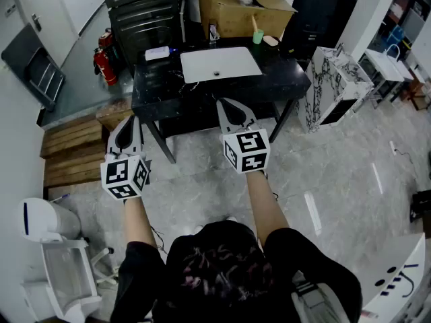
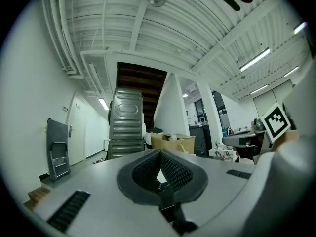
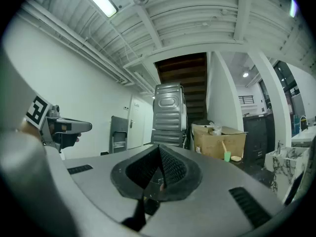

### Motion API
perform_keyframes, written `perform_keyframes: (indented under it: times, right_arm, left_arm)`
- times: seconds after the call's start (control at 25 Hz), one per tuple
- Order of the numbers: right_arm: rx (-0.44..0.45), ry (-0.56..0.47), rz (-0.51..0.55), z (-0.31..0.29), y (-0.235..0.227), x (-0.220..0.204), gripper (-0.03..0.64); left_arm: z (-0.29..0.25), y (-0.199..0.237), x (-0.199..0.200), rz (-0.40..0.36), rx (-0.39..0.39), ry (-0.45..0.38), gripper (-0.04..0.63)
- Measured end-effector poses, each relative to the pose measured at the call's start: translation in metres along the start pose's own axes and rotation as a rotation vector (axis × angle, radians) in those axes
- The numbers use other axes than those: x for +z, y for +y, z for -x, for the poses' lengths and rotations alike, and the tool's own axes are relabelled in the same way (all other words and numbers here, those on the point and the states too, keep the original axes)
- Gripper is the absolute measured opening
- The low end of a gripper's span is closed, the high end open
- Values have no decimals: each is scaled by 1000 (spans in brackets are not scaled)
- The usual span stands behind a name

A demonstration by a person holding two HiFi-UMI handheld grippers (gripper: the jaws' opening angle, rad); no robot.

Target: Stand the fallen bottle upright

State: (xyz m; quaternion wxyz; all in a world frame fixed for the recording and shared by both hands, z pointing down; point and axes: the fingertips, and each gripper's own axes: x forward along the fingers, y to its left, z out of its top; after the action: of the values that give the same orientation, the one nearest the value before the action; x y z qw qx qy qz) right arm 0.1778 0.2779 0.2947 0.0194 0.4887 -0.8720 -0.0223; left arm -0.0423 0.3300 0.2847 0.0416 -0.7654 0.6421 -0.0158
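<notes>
Both grippers are held level in front of a black table (image 1: 155, 93), short of its near edge. My left gripper (image 1: 126, 125) is shut with nothing between its jaws, and the left gripper view shows the pads (image 2: 148, 169) closed together. My right gripper (image 1: 227, 106) is also shut and empty, its tips just short of the table's front edge. On the table a white basin (image 1: 219, 64) lies in the middle, and a small white object (image 1: 157, 53) lies flat at the back left. A small bottle-like item (image 1: 213, 32) stands behind the basin. I cannot make out a fallen bottle.
A green cup (image 1: 258, 37) stands at the table's back right. Behind it sits an open cardboard box (image 1: 242, 9). A marble-patterned cabinet (image 1: 335, 86) stands to the right, with a fire extinguisher (image 1: 102, 62) and wooden pallets (image 1: 73, 152) to the left. A metal staircase (image 2: 126, 127) rises beyond.
</notes>
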Motion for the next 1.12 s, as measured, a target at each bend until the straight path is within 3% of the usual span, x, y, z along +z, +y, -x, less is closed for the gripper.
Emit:
perform_keyframes:
  times: [0.32,0.64,1.12]
  right_arm:
    - [-12,24,5,2,4,-10,9]
    - [33,2,0,-3,14,-4,11]
    - [22,36,-13,-27,30,-18,12]
  left_arm:
    - [3,3,-6,0,-9,4,17]
    - [3,9,-8,-10,-13,7,15]
    - [7,38,-22,50,-42,7,15]
